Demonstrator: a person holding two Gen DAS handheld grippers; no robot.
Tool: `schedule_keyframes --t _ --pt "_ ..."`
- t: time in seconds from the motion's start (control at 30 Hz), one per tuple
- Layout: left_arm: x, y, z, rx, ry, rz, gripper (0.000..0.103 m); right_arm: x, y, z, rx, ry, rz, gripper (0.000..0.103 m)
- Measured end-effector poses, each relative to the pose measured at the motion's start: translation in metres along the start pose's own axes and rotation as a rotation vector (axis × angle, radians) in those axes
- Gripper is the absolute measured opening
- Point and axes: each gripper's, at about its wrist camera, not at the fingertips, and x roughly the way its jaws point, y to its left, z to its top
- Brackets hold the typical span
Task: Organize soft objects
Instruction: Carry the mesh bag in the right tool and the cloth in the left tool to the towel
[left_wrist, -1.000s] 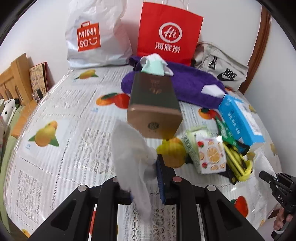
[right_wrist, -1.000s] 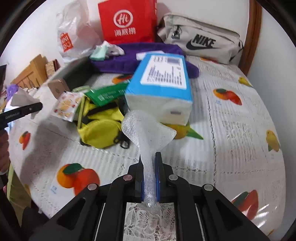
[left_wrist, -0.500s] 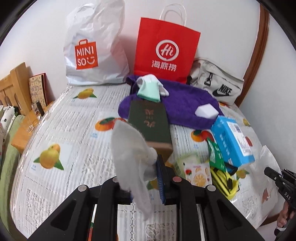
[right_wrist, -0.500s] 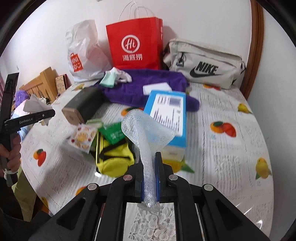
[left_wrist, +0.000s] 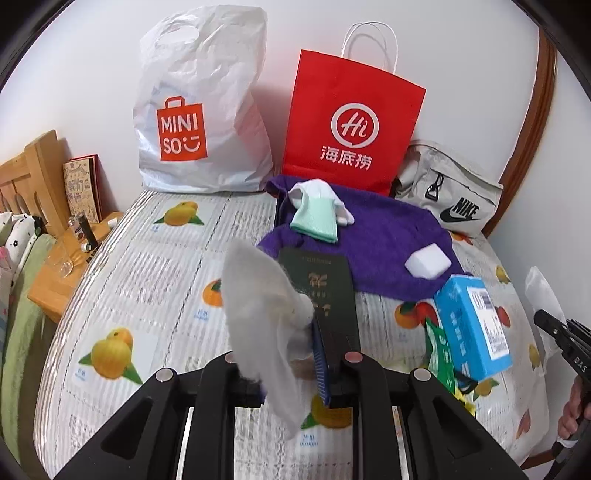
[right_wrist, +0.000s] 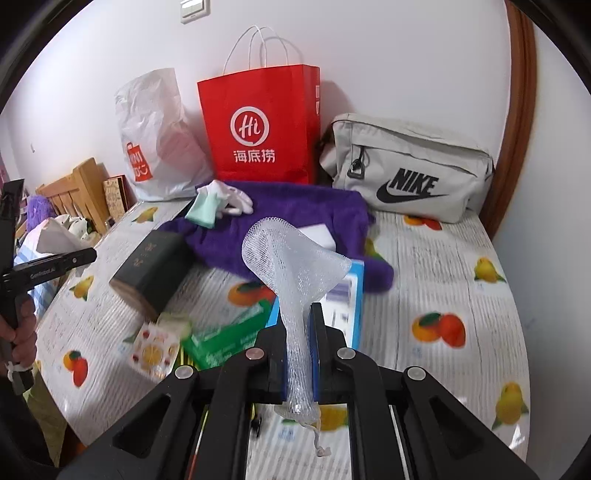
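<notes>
White flimsy tissue sheet (left_wrist: 258, 314) hangs pinched in the left tongs (left_wrist: 288, 354); clear springy foam net sleeve (right_wrist: 295, 280), gripped by the right tongs (right_wrist: 299, 354) above the counter (right_wrist: 443, 266); both weightless, best held mid-body.

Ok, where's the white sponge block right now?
Left wrist view, right of centre: the white sponge block sits on the purple towel, just behind the blue tissue pack.
</notes>
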Motion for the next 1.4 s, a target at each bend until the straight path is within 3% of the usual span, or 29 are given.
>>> schedule_keyframes --t 0.3,0.63,0.8,1.4 --pt "0.024 -0.005 0.027 -0.021 0.038 -0.049 0.019 0.041 -0.015 0.039 0.019 0.004 -0.008 0.009" --pt "0.053 0.006 0.046 -0.047 0.051 -0.025 0.019 0.097 -0.027 0.089 0.002 0.018 0.025 0.01" --pt "0.072 0.006 0.055 -0.05 0.079 -0.076 0.019 0.126 -0.029 0.108 -0.009 0.039 0.04 0.01" --pt "0.134 -0.004 0.084 -0.038 0.152 -0.131 0.019 0.224 -0.029 0.136 -0.07 0.198 0.072 0.013"
